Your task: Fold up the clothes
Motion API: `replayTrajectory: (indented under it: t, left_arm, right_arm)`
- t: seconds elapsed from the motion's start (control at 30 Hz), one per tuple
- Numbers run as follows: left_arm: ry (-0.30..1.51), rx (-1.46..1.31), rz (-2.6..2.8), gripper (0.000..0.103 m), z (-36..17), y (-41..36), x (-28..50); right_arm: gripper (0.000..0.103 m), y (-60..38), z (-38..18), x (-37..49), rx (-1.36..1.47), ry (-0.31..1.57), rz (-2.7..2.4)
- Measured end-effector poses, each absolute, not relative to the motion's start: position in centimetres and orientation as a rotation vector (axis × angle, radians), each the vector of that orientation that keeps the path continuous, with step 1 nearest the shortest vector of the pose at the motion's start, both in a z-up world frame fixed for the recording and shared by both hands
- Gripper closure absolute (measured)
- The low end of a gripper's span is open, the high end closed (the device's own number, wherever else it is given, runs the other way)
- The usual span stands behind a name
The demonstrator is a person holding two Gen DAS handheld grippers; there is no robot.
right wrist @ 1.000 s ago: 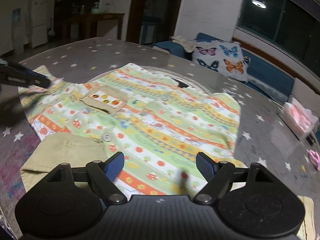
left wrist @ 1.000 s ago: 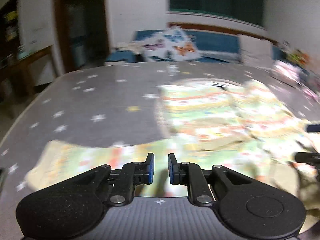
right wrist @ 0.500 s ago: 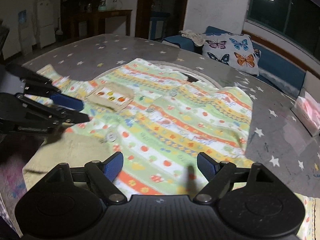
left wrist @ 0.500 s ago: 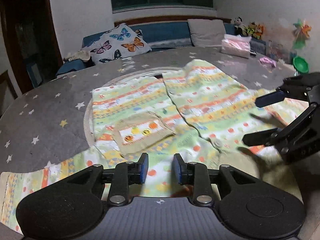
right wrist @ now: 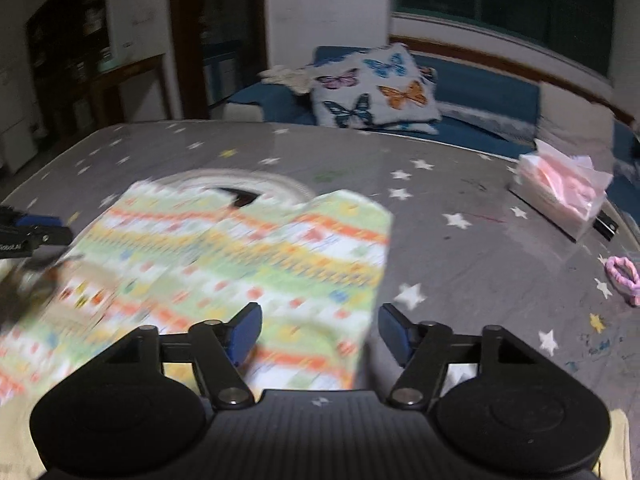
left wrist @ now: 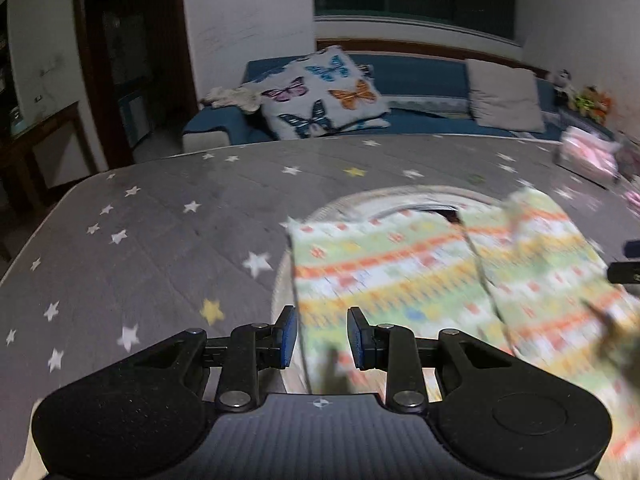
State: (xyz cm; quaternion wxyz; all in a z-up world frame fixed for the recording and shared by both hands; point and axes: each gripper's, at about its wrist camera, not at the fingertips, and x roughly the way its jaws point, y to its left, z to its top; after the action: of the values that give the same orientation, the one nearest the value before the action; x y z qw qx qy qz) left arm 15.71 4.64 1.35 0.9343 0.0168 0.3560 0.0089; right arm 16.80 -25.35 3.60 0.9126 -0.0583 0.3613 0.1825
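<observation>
A child's shirt (left wrist: 400,276) with green, orange and yellow stripes lies spread on the grey star-print table (left wrist: 160,240); it also shows in the right wrist view (right wrist: 248,264). My left gripper (left wrist: 319,338) hovers over the shirt's left edge, its jaws a narrow gap apart and empty. My right gripper (right wrist: 320,334) hovers over the shirt's right edge, open wide and empty. The left gripper's tip shows at the left of the right wrist view (right wrist: 32,232). Both views are motion-blurred.
A tissue pack (right wrist: 560,196) and a pink hair tie (right wrist: 622,274) lie on the table's right side. A blue sofa (left wrist: 420,80) with a butterfly cushion (left wrist: 324,92) stands beyond the far edge. A beige cloth (right wrist: 16,432) lies at the near edge.
Both grippers have swung forward over the shirt, the left toward its left edge, the right toward its right edge. The left jaws have opened slightly; the right stays wide open.
</observation>
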Motion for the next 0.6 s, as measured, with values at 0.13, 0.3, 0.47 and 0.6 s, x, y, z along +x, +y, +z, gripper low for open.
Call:
replayTrajectory:
  t: [0.13,0.3,0.47,0.6]
  left_arm:
    - [0.741,0.013,0.059,0.073,1.2,5.9,19.3]
    - [0.768,0.014,0.089,0.072,0.5,6.5,22.4]
    - [0.789,0.020,0.077,0.073,-0.3,6.7,23.9]
    - [0.779,0.030,0.070,0.097,-0.4,6.6,24.2]
  right_arm:
    - [0.047,-26.1,3.1,20.2,-0.064,0.760,0.333]
    - [0.052,-26.3,2.2,23.8,-0.011,0.777,0.308]
    - [0.060,-26.3,1.6,26.1,0.037,0.794,0.307]
    - [0.076,-26.2,1.1,27.5,0.072,0.816,0.307]
